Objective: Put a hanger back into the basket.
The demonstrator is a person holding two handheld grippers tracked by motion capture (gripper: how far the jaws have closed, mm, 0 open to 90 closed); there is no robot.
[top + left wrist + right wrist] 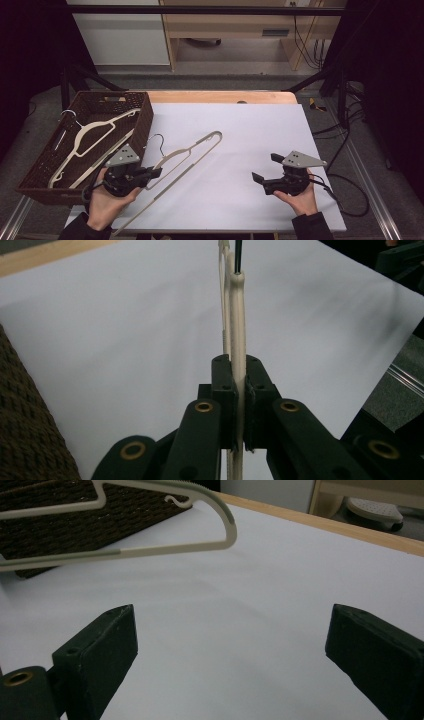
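Observation:
A cream plastic hanger (pixel 185 156) with a dark metal hook is held tilted above the white sheet (pixel 250 135), its far end raised. My left gripper (pixel 156 173) is shut on its lower bar near the neck. In the left gripper view the cream bar (pixel 238 330) runs edge-on between the two black pads (pixel 222 385). My right gripper (pixel 266 167) sits low at the right of the sheet, open, nothing between its fingers (pixel 107 645). From there the hanger's end (pixel 220 520) hangs ahead. A second cream hanger (pixel 92 137) lies in the wicker basket (pixel 145 117).
The brown wicker basket stands at the table's left edge, right beside my left hand. A wooden table edge (pixel 220 96) runs along the back. Black frame posts and cables (pixel 345 190) sit off the right side.

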